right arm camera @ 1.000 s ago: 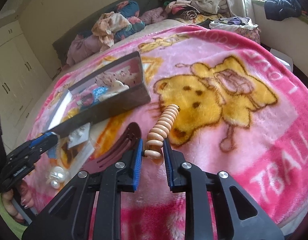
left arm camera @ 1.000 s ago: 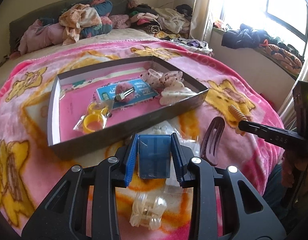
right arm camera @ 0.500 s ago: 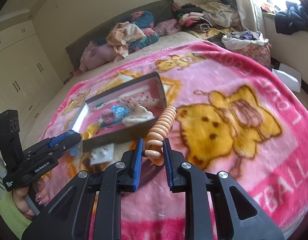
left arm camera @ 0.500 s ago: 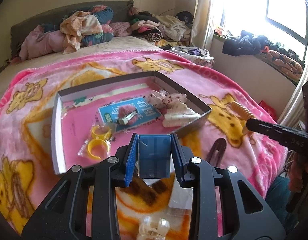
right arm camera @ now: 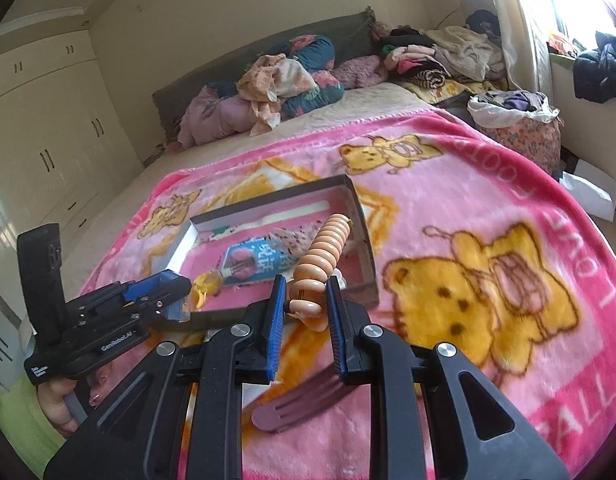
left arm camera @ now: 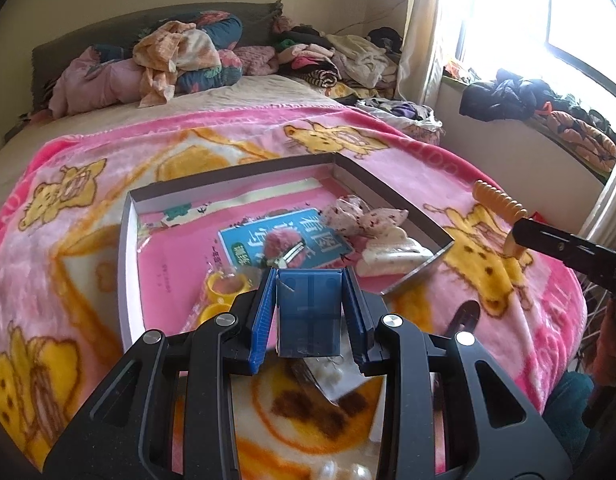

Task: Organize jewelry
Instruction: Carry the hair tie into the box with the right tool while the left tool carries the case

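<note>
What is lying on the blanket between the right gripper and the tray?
In the right wrist view, a mauve hair clip lies on the blanket under the right gripper, short of the tray.

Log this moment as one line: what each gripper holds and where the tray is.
left gripper: shut on blue plastic box | right gripper: shut on peach spiral hair tie | tray: on pink blanket, ahead of both
</note>
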The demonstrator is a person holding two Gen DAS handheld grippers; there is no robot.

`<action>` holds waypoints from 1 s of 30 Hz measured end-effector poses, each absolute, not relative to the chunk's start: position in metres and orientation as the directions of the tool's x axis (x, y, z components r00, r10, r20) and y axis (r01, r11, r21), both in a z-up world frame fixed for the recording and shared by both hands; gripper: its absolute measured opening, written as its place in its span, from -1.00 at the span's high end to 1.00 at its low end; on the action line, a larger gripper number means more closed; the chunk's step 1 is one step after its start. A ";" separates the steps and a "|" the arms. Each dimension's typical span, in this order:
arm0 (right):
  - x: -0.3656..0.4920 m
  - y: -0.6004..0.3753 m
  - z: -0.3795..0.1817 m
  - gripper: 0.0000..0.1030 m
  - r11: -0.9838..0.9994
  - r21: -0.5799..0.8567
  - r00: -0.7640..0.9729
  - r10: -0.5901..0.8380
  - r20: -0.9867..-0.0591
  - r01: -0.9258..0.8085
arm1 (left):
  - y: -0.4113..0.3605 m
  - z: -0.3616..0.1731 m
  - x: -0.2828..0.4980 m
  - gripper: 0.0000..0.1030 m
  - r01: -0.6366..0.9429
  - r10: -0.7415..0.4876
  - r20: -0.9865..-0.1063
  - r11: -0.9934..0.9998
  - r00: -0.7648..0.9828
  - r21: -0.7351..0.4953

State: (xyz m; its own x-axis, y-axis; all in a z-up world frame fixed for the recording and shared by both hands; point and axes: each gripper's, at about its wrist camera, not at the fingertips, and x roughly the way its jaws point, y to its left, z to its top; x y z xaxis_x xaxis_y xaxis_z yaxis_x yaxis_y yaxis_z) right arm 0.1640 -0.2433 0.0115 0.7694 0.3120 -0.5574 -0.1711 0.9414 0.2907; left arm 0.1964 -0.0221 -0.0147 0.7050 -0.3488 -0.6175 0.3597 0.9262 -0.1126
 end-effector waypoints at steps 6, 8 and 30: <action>0.179 -0.237 0.016 0.62 0.940 0.281 0.770 0.323 -0.551 -0.193 | -0.020 -0.016 0.210 0.52 0.342 -0.334 -0.619 0.933 0.711 -0.111; 0.184 -0.237 0.016 0.62 0.940 0.278 0.768 0.325 -0.552 -0.198 | -0.018 -0.017 0.214 0.52 0.335 -0.329 -0.620 0.936 0.713 -0.112; 0.246 -0.239 -0.008 0.62 0.948 0.243 0.732 0.314 -0.604 -0.207 | -0.036 -0.037 0.239 0.52 0.371 -0.347 -0.649 0.923 0.677 -0.106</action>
